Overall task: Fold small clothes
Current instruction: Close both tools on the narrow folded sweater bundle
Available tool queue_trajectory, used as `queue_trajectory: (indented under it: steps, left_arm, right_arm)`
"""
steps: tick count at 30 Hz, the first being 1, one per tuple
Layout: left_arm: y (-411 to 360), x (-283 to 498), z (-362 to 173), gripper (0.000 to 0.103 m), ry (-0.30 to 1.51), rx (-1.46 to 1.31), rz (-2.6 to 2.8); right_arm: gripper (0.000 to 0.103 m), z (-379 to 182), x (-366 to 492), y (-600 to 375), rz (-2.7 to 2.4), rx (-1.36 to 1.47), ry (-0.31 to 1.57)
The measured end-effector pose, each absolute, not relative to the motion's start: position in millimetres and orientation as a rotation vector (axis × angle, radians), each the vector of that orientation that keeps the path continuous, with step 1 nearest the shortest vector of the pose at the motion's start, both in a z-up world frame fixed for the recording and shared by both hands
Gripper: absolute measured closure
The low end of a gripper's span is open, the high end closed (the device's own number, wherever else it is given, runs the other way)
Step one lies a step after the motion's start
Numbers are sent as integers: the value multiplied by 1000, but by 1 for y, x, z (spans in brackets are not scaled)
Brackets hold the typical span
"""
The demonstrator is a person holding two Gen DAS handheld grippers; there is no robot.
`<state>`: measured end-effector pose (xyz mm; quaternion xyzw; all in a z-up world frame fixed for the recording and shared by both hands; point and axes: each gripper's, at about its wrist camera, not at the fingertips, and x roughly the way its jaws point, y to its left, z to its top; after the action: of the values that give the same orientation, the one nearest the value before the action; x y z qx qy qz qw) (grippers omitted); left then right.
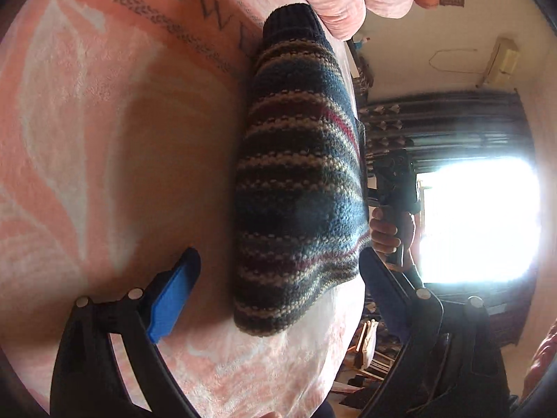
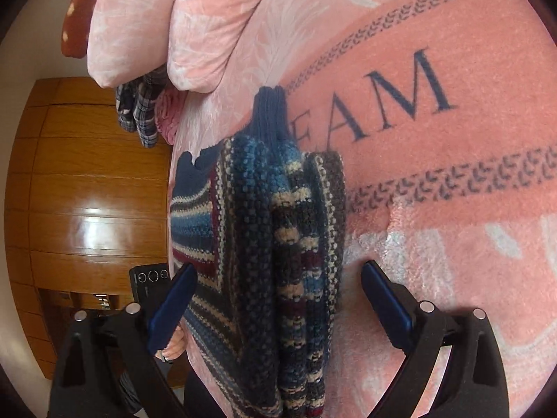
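Sweater (image 2: 278, 244) lies folded between right gripper's (image 2: 275, 299) spread fingers (image 2: 386, 303), untouched.

A home bedroom: pink fleece blanket (image 2: 452, 139) over the bed, pillows (image 2: 156, 24) stacked behind, wooden wardrobe (image 2: 87, 191), curtained window (image 1: 477, 219), wall air conditioner (image 1: 501, 62).

Striped knitted sweater (image 2: 275, 244) lies folded in a thick bundle on the pink plush blanket (image 2: 452, 160), filling the gap between the spread jaws of the right gripper (image 2: 275, 296). Open blanket to the right of the sweater, free to pass. Pink quilted pillows (image 2: 167, 17) block the far end, checked cloth (image 2: 142, 111) tucked under them. In the left wrist view, wide bare blanket left of the bundle; left gripper (image 1: 278, 289) jaws wide apart, the near end of the sweater between them.
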<state>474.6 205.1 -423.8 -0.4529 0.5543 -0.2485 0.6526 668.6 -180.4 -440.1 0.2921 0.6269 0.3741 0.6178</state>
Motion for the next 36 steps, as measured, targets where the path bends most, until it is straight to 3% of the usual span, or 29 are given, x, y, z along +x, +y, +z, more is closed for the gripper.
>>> queue_trajectory:
  steps: [17,19,22,23,26,36]
  left_arm:
    - [150,512,-437,9,1311,-1091,-728]
    - [142,515,-434,6,1336,-1071,-696]
    - [130,521,-431,7,1396,-1030,-628]
    - [128,523,-430,8,1407,-1031,-603]
    - [123,527,-429,29,1454,-996,-539]
    - [122,521,-416,61,1468,-1020,-517]
  right_arm:
    - [7,-447,693,-127,1013,630,1451]
    - [12,-447,692,-126,1012,627,1452]
    - [35,-452,690,-131,1005,651,1468]
    - [44,-453,690,-132,1003,656,1469]
    - [51,-454,688,-134,996,669,1455]
    - [59,-443,681,-136,966,667,1412]
